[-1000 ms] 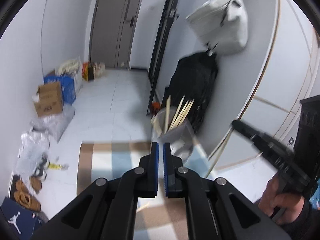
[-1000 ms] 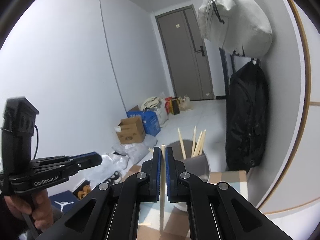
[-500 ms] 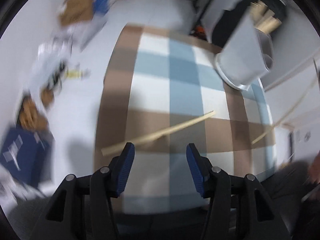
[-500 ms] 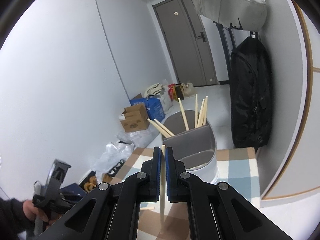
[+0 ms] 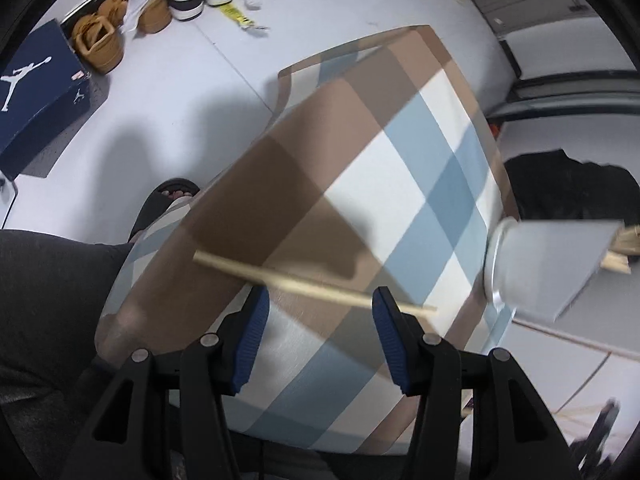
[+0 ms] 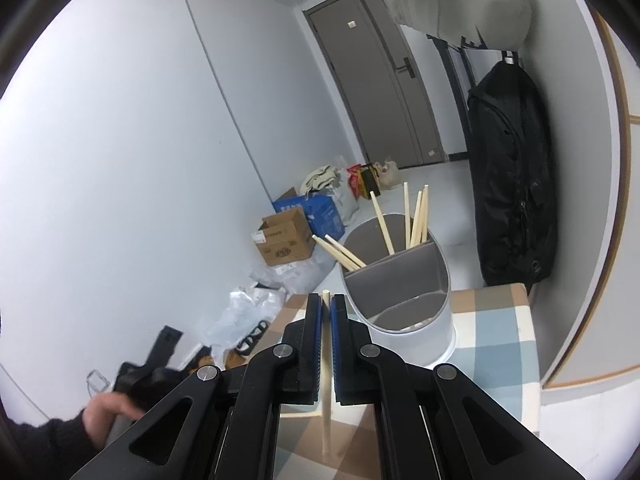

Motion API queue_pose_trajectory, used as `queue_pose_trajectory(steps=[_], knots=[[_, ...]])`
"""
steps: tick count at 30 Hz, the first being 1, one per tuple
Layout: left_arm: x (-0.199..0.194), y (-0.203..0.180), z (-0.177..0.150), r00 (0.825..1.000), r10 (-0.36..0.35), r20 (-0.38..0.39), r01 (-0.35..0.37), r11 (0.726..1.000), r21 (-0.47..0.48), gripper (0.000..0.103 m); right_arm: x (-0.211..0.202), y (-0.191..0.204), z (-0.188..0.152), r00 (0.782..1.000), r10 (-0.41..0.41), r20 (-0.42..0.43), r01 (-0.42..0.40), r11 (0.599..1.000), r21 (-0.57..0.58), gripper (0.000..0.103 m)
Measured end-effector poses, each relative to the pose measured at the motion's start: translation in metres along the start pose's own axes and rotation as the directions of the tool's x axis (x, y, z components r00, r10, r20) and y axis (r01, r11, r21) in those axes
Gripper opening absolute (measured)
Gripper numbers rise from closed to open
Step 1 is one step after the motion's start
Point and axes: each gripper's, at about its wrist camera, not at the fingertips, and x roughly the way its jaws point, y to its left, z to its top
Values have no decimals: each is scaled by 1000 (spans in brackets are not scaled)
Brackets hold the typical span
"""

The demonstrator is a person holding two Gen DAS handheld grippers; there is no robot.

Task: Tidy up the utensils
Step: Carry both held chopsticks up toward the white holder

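Observation:
A single wooden chopstick lies slantwise on the checked tablecloth. My left gripper points down at it, open, its blue pads to either side of the stick and not pressing it. At the table's right end a white and grey utensil holder stands. In the right wrist view this holder has several chopsticks in its rear compartment. My right gripper is shut on another chopstick, held upright just left of the holder.
A person's foot in a black slipper stands by the table's near left edge. A blue shoe box and shoes lie on the floor. A black bag hangs on the right wall behind the holder. Cardboard boxes lie further back.
My left gripper has opened, rolled and dropped from facing the room to pointing down over the chopstick on the table. The right gripper sank slightly, with its chopstick in the same grip.

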Motion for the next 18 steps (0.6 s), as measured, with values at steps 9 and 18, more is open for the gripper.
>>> queue_pose_trajectory(steps=[9, 18], knots=[[9, -25, 15, 975, 198, 96, -205, 977, 65, 3, -8, -2, 2, 1000, 23, 12, -23, 1000, 7, 4], [36, -85, 6, 947, 232, 224, -311, 839, 446, 0, -10, -6, 1, 1000, 30, 4, -30, 999, 12, 4]])
